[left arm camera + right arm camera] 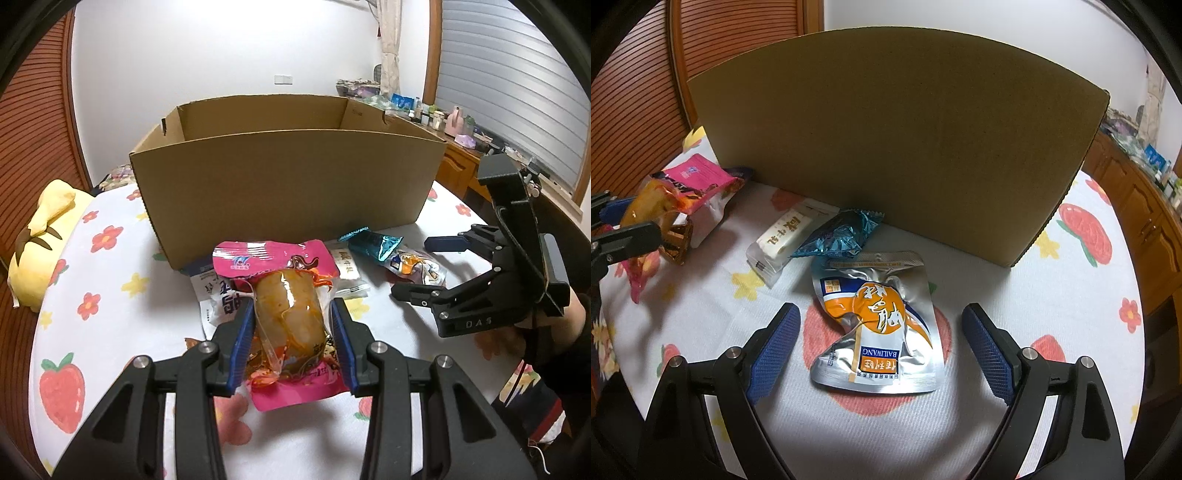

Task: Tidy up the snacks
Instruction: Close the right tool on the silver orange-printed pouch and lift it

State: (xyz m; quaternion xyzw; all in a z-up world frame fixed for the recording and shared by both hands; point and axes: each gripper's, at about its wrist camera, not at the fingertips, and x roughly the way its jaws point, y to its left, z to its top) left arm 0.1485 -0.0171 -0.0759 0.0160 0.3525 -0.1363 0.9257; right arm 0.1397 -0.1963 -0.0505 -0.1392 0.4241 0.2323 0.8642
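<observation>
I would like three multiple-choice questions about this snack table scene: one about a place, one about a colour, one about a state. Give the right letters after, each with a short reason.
1. Where does the silver and orange packet lie?
A. inside the cardboard box
B. on the tablecloth between the right gripper's fingers
C. on the yellow plush toy

2. What colour is the packet held by the left gripper?
A. pink
B. green
C. black

3. How does the right gripper stand?
A. shut on the teal wrapper
B. shut, holding nothing
C. open, touching no packet

Answers:
1 B: it rests flat on the tablecloth, in front of the cardboard box.
2 A: the pink packet is pressed between the blue pads.
3 C: its fingers stand wide on either side of the silver packet.
</observation>
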